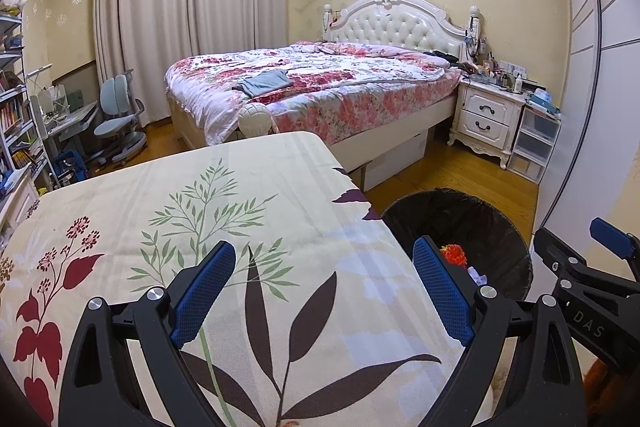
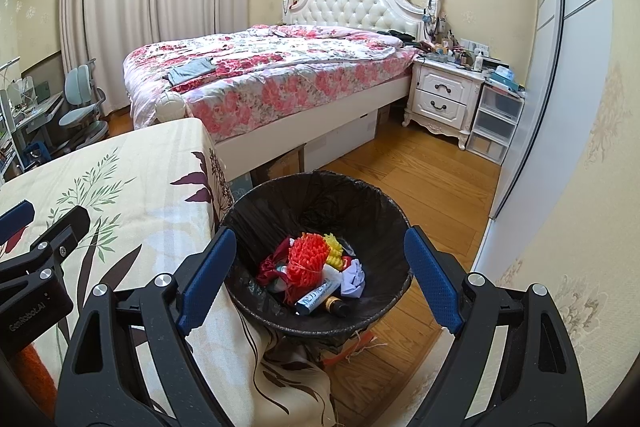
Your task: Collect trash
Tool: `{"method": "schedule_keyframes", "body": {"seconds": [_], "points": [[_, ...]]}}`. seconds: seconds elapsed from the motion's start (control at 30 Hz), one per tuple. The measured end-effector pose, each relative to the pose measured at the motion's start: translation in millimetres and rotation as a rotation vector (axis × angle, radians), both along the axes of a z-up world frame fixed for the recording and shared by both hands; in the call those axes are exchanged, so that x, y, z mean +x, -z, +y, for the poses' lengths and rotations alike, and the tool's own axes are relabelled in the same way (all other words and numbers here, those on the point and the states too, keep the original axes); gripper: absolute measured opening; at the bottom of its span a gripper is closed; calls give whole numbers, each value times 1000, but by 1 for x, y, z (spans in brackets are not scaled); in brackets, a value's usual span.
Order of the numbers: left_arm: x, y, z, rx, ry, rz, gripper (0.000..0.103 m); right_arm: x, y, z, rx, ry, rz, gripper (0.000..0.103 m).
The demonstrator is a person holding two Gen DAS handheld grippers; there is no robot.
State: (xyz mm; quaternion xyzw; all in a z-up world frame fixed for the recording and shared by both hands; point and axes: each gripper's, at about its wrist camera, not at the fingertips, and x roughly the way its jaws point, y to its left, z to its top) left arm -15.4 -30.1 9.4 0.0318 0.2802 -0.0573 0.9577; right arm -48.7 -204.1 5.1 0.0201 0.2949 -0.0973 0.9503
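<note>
Both your tools gape empty: the left tool (image 1: 324, 291) over the bare table (image 1: 280, 187), the right tool (image 2: 316, 279) above the bin (image 2: 360, 199) beside the table's right edge, where the trash (image 2: 316, 267) lies.

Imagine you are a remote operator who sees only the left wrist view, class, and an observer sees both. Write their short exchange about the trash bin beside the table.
Operator: I see only a bit of orange past my finger. What else is in the bin?
Observer: The bin holds an orange frilly thing, a yellow one, crumpled white paper and a tube with a blue label.
Operator: Is the right gripper holding anything?
Observer: No. The right gripper hangs open over the bin, with nothing between its fingers.
Operator: Is anything on the floor under the bin?
Observer: Yes, some pale string lies on the wood floor at its base.
</note>
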Motion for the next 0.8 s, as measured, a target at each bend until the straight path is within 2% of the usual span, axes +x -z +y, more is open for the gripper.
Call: {"method": "schedule_keyframes", "body": {"seconds": [0.27, 0.43, 0.8], "points": [[6, 1, 16, -45, -27, 33, 90, 0, 1, 2, -4, -17, 12, 84], [8, 1, 26, -46, -56, 31, 90, 2, 1, 9, -10, -34, 14, 84], [7, 0, 29, -28, -56, 14, 91, 3, 2, 19, -16, -49, 19, 84]]}}
